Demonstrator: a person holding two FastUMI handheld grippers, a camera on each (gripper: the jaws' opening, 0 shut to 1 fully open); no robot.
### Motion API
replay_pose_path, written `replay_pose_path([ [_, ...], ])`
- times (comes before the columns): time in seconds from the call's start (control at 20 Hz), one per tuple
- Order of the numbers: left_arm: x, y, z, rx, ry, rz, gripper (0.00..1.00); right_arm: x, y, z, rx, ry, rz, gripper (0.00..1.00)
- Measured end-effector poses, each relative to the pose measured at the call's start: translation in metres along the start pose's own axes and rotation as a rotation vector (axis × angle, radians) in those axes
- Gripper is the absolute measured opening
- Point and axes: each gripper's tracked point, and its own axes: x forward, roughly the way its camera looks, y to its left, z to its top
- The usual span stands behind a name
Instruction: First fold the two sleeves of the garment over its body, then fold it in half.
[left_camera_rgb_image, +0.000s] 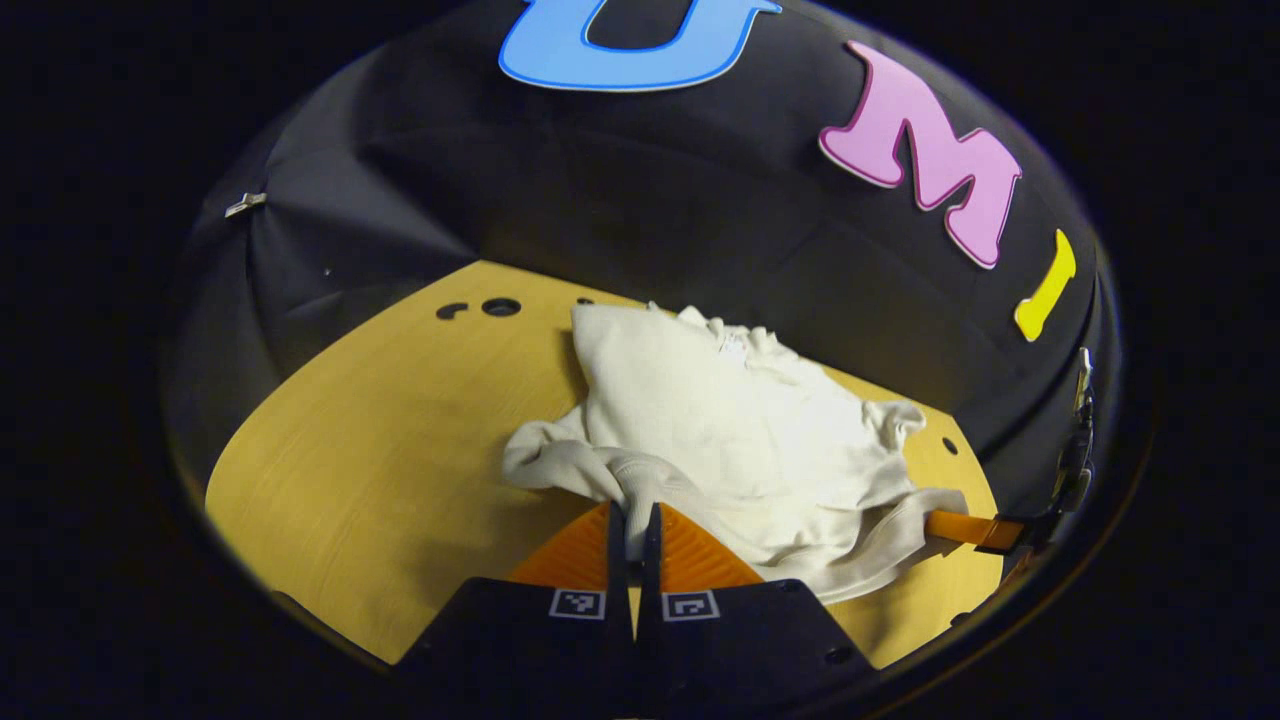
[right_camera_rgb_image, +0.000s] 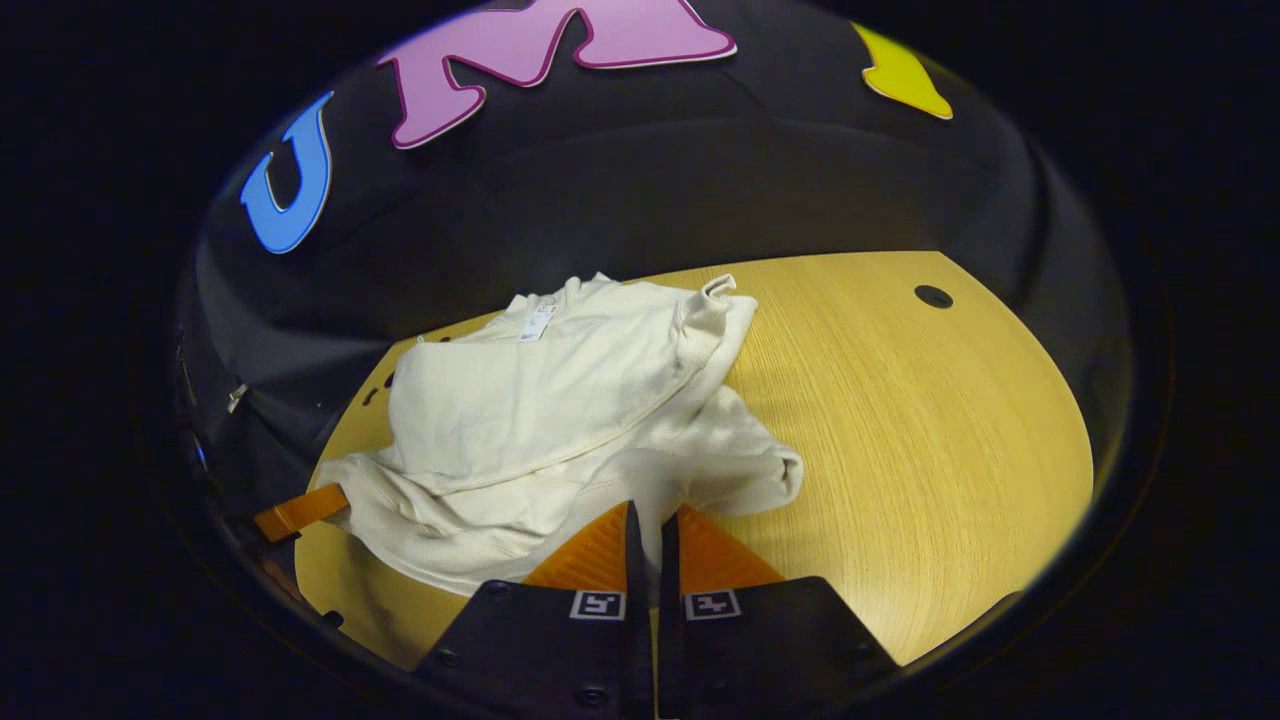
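Garment (left_camera_rgb_image: 730, 430) lies bunched on the table (left_camera_rgb_image: 380, 460), cream cloth, toward the far edge near the booth wall. In the left gripper view its body rises as a flat panel ahead of me, neck label near the top, a sleeve cuff sticking out on the right side. The ribbed hem hangs toward me and runs straight into my left claw (left_camera_rgb_image: 632, 535). Fingers nearly closed, only a thin slit between them, cloth pinched in that slit. So I have the hem edge gripped at the garment's near left corner.

Right gripper view: garment (right_camera_rgb_image: 540, 420) sits ahead and left of my right claw (right_camera_rgb_image: 652, 535). A fold of cloth drops down between those fingers too, gap narrow, both sides pressing on fabric. A sleeve end pokes out just right of the claw, resting on the bare table (right_camera_rgb_image: 920, 420). Another cuff curls up at the far top of the pile.

The left claw's finger (right_camera_rgb_image: 300, 510) shows at the garment's left edge here, touching the cloth. The right claw's finger (left_camera_rgb_image: 975, 528) shows in the left gripper view at the garment's right edge.
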Motion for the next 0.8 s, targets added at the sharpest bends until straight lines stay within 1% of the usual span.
replay_pose_path([
  [0.1, 0.009, -0.006, 0.02, 0.002, -0.031, -0.015, 0.06, 0.007, 0.003, 0.019, 0.014, -0.025, -0.002, 0.07],
  [0.25, 0.027, -0.013, 0.042, 0.044, -0.061, -0.026, 0.06, 0.02, 0.01, 0.047, 0.024, -0.066, -0.003, 0.07],
  [0.45, 0.055, -0.024, 0.08, 0.083, -0.122, -0.051, 0.06, 0.041, 0.019, 0.088, -0.008, -0.12, -0.006, 0.07],
  [0.6, 0.081, -0.03, 0.107, 0.075, -0.154, -0.068, 0.06, 0.058, 0.017, 0.111, -0.032, -0.147, -0.039, 0.06],
  [0.8, 0.113, -0.027, 0.13, 0.087, -0.184, -0.058, 0.06, 0.084, 0.015, 0.134, -0.063, -0.182, -0.068, 0.06],
])
